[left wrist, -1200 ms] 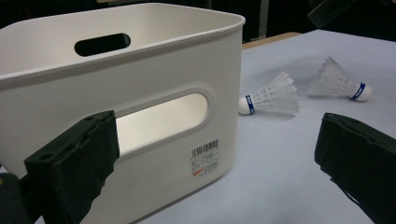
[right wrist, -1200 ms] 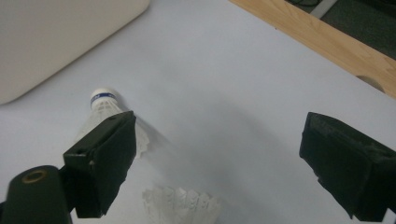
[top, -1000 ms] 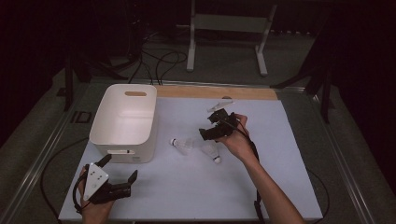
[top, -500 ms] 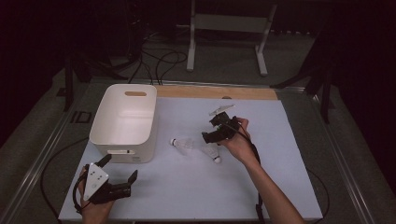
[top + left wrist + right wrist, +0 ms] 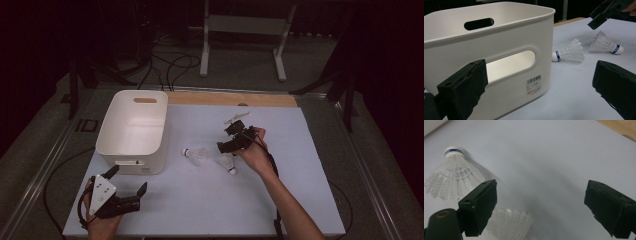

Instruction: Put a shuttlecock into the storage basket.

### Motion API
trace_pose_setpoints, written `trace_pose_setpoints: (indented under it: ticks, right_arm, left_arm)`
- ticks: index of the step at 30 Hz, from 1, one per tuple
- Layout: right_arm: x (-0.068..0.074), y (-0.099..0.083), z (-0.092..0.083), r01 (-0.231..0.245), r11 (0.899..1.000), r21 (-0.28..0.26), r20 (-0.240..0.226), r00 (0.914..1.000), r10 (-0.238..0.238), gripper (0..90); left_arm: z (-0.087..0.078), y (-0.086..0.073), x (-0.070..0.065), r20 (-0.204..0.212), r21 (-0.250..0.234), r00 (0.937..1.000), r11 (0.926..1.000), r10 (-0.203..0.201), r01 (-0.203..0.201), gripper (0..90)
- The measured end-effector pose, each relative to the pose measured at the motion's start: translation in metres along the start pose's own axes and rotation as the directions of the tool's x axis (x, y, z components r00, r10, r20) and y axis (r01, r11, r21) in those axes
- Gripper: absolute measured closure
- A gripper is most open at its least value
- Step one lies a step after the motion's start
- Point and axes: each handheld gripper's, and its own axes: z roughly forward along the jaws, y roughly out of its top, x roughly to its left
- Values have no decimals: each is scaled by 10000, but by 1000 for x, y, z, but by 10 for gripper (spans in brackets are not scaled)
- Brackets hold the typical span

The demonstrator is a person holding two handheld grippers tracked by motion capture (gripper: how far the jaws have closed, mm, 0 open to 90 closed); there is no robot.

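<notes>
In the high view the right gripper (image 5: 231, 140) hovers with its jaws spread apart and nothing between them, just above the nearer of 2 shuttlecocks lying on the white table (image 5: 300, 175). That nearer shuttlecock (image 5: 226, 163) sits at about 6 o'clock from the jaws, almost underneath them; its cork points toward 4 o'clock and its skirt toward 10 o'clock. The second shuttlecock (image 5: 195, 155) lies just beside it at 9 o'clock, cork toward the white bin (image 5: 132, 131). In the right gripper view the nearer skirt (image 5: 511, 223) shows low between the jaws, closer to the left one, so I judge a short drop should bring the jaws across the skirt. The left gripper (image 5: 127, 192), also open and empty, rests well apart at the table's near left corner, so the right hand is plainly the nearer one.
</notes>
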Motion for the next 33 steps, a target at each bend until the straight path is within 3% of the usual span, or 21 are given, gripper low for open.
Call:
trace_pose_setpoints:
  ticks: [17, 33]
  right_arm:
    - [-1, -8, 8, 126, 9989, 449, 208, 9997, -135, 114]
    - [4, -27, -3, 106, 9979, 641, -154, 9998, -96, 149]
  left_arm:
    - [0, 0, 0, -3, -6, 10000, 10000, -3, 3, 4]
    - [1, 0, -1, 10, 26, 10000, 10000, 20, -20, 4]
